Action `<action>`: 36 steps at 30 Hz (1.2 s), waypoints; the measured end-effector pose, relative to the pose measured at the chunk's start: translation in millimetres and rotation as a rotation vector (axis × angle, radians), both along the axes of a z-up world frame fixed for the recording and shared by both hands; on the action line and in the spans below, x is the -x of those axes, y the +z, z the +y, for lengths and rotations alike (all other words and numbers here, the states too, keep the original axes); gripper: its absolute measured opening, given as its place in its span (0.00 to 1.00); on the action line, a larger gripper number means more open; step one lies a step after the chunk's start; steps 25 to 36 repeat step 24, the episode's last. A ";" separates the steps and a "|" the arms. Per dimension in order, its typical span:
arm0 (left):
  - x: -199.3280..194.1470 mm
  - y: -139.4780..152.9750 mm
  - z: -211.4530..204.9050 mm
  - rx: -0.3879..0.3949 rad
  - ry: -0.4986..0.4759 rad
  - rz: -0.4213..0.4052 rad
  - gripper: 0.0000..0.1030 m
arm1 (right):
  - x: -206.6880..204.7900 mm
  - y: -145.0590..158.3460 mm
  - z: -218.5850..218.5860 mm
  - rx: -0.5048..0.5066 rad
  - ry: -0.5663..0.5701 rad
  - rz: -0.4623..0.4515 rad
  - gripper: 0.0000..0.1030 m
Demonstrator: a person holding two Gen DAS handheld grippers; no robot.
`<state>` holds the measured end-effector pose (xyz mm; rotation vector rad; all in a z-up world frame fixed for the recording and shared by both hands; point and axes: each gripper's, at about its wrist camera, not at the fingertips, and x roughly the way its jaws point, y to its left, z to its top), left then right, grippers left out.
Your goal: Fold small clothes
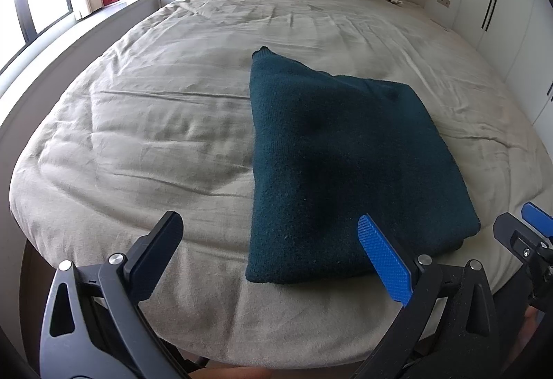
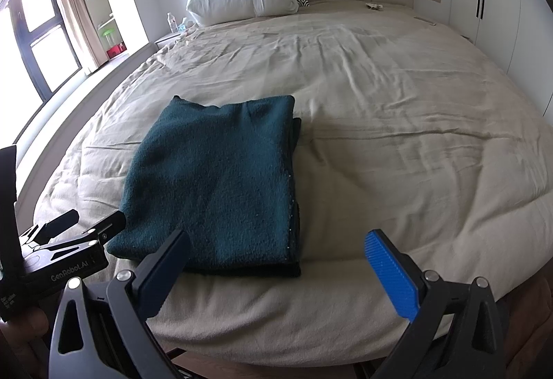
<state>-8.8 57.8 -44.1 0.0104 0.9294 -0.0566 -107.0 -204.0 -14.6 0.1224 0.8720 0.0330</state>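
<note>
Sweater (image 2: 214, 182): dark teal knit, coarse, matt. Bedcover (image 2: 397, 137): beige cloth, soft, creased, matt. Left gripper (image 1: 273, 251), right gripper (image 2: 276, 270): matt black plastic, ribbed blue pads (image 2: 392, 275), shiny metal pins.

Beige bed (image 2: 380, 102), bright window (image 2: 38, 30)

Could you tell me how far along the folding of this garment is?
Done: the dark teal knitted garment lies folded into a layered rectangle on the beige bedspread. In hand: nothing; the left gripper and right gripper are open and clear of it. Left: apparently nothing; no other clothes are visible.
</note>
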 end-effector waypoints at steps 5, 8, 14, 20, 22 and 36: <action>-0.6 0.0 0.6 -0.001 -0.001 0.001 1.00 | -1.3 0.9 -0.7 0.000 0.001 0.001 1.00; -0.6 0.3 0.8 -0.004 -0.002 0.001 1.00 | -1.0 0.9 -0.8 -0.001 0.001 0.002 1.00; -0.5 0.5 1.0 -0.008 -0.001 0.000 1.00 | -0.6 0.9 -1.0 -0.001 0.002 0.004 1.00; -0.5 0.6 0.9 -0.019 -0.005 -0.005 1.00 | -1.0 1.4 -1.7 -0.003 0.003 0.005 1.00; 0.0 0.6 1.1 -0.018 -0.009 -0.006 1.00 | 0.1 -0.1 -1.9 -0.004 0.003 0.009 1.00; -0.3 1.1 0.6 -0.019 -0.009 -0.006 1.00 | 5.4 -3.3 -1.0 -0.008 0.001 0.011 1.00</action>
